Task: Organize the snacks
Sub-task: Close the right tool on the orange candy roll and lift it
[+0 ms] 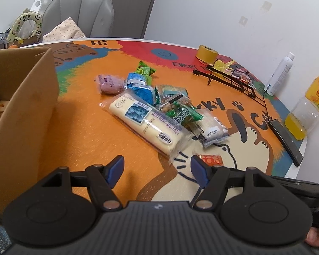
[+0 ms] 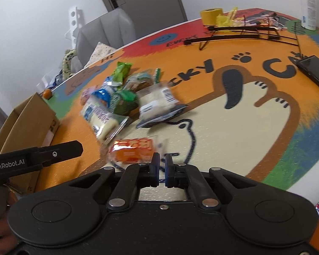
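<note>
The worktop (image 1: 85, 127) is covered by a bright cartoon-cat mat, mostly orange. A heap of wrapped snacks lies near its middle: a long white bread pack (image 1: 146, 123) with a blue label lies nearest the left gripper, a second white wrapped pack (image 1: 210, 127) just beside it on the right, a dark green packet (image 1: 184, 114) lying over the two, a blue foil packet (image 1: 142, 87) and a purple packet (image 1: 110, 84) behind them, and a light green packet (image 1: 145, 69) at the far end of the heap. A small orange-and-red snack packet (image 2: 131, 154) lies apart from the heap, toward the near edge.

An open cardboard box (image 1: 29, 110) stands at the left edge of the worktop, its wall near the bread pack but not touching it.

The left gripper (image 1: 157, 170) hangs over the mat between the box and the small orange packet, its jaws apart with nothing between them. The right gripper (image 2: 162, 163) has its jaws together, just beside the orange packet; the view is blurred, and no wrapper can be made out between them.

Toward the far right corner are a yellow tape roll (image 1: 207, 52), a black wire rack (image 1: 229, 78) holding small wrapped sweets, a white spray bottle (image 1: 279, 74), an orange juice bottle (image 1: 308, 106) and a dark phone (image 1: 286, 139).
</note>
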A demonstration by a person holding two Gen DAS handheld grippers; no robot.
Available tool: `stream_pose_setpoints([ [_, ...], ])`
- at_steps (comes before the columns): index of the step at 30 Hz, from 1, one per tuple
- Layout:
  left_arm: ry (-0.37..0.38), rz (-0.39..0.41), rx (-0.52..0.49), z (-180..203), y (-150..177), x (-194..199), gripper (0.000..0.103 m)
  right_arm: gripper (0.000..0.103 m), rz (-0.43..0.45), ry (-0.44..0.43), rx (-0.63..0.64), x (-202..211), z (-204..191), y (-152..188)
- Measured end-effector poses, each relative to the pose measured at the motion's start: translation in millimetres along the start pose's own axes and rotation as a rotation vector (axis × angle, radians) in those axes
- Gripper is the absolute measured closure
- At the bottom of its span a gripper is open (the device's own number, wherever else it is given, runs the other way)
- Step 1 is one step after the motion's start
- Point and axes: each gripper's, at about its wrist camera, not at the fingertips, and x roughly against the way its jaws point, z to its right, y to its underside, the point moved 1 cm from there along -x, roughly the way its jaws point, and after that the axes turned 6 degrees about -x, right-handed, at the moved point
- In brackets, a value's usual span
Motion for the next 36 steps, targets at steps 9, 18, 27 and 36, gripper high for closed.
stream_pose_setpoints([
  [9, -0.022, 0.000, 0.019, -1.2, -7.8, -7.5, 0.035, 0.048, 0.044, -0.043, 0.023, 5.1, -5.9, -7.3],
  [18, -0.030, 0.010, 0.032, -4.0, -8.1, -1.8, 0.035, 0.027, 0.012, -0.056, 0.082, -18.6, -28.7, -10.4],
  [27, -0.044, 0.022, 0.064, -13.1, -6.5, 2.0, 0.035, 0.016, 0.023, -0.022, 0.128, -29.2, -42.7, 0.4],
  [36, -0.046, 0.007, 0.076, -9.4, -9.4, -10.5, 0.032, 0.050, 0.048, 0.057, 0.183, -23.3, -40.1, 0.6],
])
